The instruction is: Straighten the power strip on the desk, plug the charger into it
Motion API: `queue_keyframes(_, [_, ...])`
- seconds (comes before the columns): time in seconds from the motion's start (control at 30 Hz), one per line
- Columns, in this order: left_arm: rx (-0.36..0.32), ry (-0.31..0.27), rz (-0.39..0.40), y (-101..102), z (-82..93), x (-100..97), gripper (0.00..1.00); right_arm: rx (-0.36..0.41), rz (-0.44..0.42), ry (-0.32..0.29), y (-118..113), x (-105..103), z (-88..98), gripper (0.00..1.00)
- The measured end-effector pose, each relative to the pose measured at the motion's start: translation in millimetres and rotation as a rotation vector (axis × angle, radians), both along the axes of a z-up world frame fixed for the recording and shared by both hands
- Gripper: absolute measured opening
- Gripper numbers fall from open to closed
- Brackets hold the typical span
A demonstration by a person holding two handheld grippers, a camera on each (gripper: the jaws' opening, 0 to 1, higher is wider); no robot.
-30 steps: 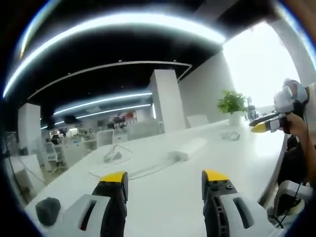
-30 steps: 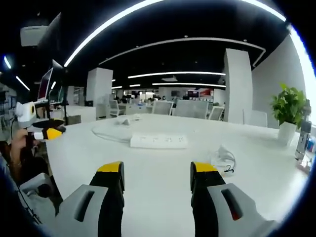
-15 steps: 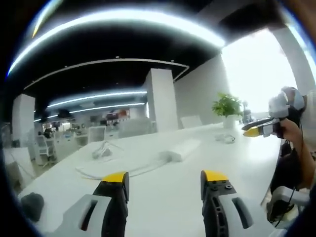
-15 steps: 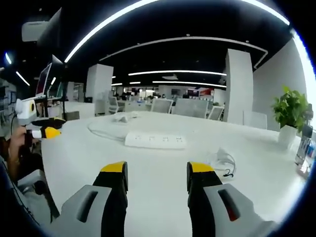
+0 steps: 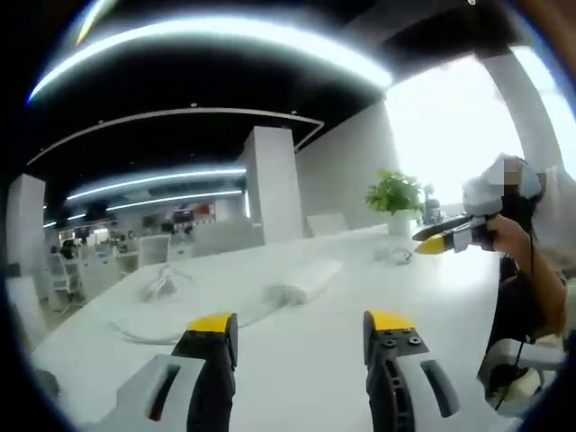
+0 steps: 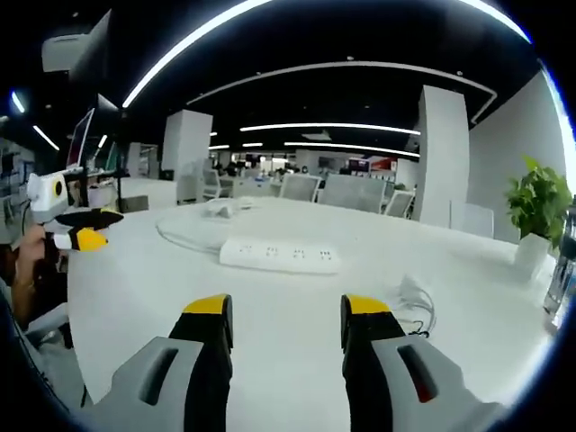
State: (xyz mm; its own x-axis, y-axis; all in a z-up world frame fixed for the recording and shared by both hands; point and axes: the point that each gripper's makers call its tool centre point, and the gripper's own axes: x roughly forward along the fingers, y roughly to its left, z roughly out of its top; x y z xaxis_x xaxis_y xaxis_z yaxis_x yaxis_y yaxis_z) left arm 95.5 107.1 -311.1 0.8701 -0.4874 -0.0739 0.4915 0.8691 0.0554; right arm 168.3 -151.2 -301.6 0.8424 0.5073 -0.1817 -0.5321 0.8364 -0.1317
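We see a white worktop [image 6: 270,315] carrying a white power strip [image 6: 280,255], with a white cable [image 6: 184,239] curling off behind the strip. Just right of the strip lies the charger [image 6: 416,297], white with a thin dark cord. Our right tongs [image 6: 283,310] are grey with black jaws capped in yellow; our left tongs [image 5: 292,322] wear the same grey, black and yellow. Beyond the strip, a plant [image 6: 542,198] shows green leaves in a white pot. In the left gripper view the strip [image 5: 304,280] looks pale and blurred, and the plant [image 5: 392,192] is green against a bright white window.
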Motion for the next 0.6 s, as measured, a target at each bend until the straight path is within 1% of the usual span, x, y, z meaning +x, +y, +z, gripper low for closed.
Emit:
queue_keyframes(0.13, [-0.011, -0.002, -0.031, -10.7, 3.2, 3.3, 0.58, -0.001, -0.004, 0.005, -2.0, 10.3, 0.6, 0.45])
queue_keyframes(0.23, [-0.004, 0.006, -0.049, -17.5, 1.9, 6.5, 0.58, 0.002, 0.004, 0.010, -0.2, 16.3, 0.9, 0.45])
queue_keyframes(0.33, [0.007, 0.012, -0.054, -20.2, 0.7, 10.5, 0.58, -0.005, 0.025, 0.021, 5.4, 18.8, -1.2, 0.45])
queue_keyframes(0.47, [-0.002, 0.022, -0.066, -22.8, 1.1, 15.9, 0.58, -0.007, 0.042, 0.024, 9.8, 23.4, -0.4, 0.45])
queue_keyframes(0.6, [0.013, 0.036, -0.073, -25.1, -1.7, 25.7, 0.58, -0.021, 0.063, 0.031, 14.7, 31.1, -1.0, 0.43])
